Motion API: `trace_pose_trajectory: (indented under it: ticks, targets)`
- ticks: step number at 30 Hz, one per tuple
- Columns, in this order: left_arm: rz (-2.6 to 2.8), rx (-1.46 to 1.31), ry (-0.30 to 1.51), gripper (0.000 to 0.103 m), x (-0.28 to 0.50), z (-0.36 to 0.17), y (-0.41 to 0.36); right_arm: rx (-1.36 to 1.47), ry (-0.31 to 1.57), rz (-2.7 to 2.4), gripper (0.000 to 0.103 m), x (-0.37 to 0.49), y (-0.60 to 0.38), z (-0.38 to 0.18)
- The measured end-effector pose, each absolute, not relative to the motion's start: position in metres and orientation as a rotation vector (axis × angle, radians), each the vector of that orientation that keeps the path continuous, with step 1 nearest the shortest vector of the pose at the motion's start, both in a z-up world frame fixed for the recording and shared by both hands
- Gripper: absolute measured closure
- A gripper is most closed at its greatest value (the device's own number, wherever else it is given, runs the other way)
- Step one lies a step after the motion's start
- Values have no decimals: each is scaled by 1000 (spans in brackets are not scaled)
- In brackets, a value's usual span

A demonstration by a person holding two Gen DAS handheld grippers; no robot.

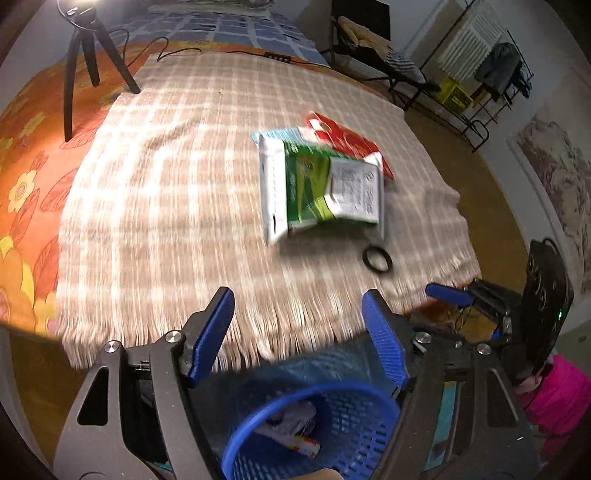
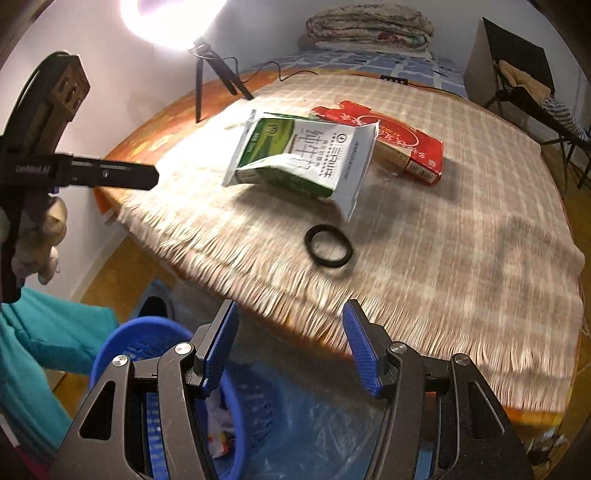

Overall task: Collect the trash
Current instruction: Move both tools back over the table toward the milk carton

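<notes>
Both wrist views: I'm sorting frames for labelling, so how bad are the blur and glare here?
Left wrist view: motion blur smears the checked blanket and milk carton; lamp glare only at the top-left corner. Right wrist view: a bright lamp blows out the top, the blanket fringe streaks, yet the carton's print and black ring stay readable. Both show fisheye bending.

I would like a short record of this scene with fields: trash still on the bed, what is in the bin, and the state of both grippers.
surface: checked blanket on a bed
trash on blanket: milk carton, lying partly over a red box
other item: black ring, apart from the carton, nearer the fringe
bin: blue basket below the bed edge, some wrappers inside
left gripper: jaws open, empty, above the basket
right gripper: jaws open, empty
</notes>
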State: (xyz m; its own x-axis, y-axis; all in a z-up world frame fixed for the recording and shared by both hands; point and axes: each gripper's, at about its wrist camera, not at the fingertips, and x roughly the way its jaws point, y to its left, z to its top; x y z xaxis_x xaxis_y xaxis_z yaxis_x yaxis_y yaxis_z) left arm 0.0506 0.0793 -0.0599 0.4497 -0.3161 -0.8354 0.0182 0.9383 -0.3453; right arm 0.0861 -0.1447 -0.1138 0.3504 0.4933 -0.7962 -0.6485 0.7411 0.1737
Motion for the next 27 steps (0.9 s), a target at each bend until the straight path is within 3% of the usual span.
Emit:
trace_pose_trajectory:
  ticks: [27]
  targets:
    - [-234, -431, 1175, 27, 169, -109, 92, -216, 950, 758, 46, 138, -122, -138]
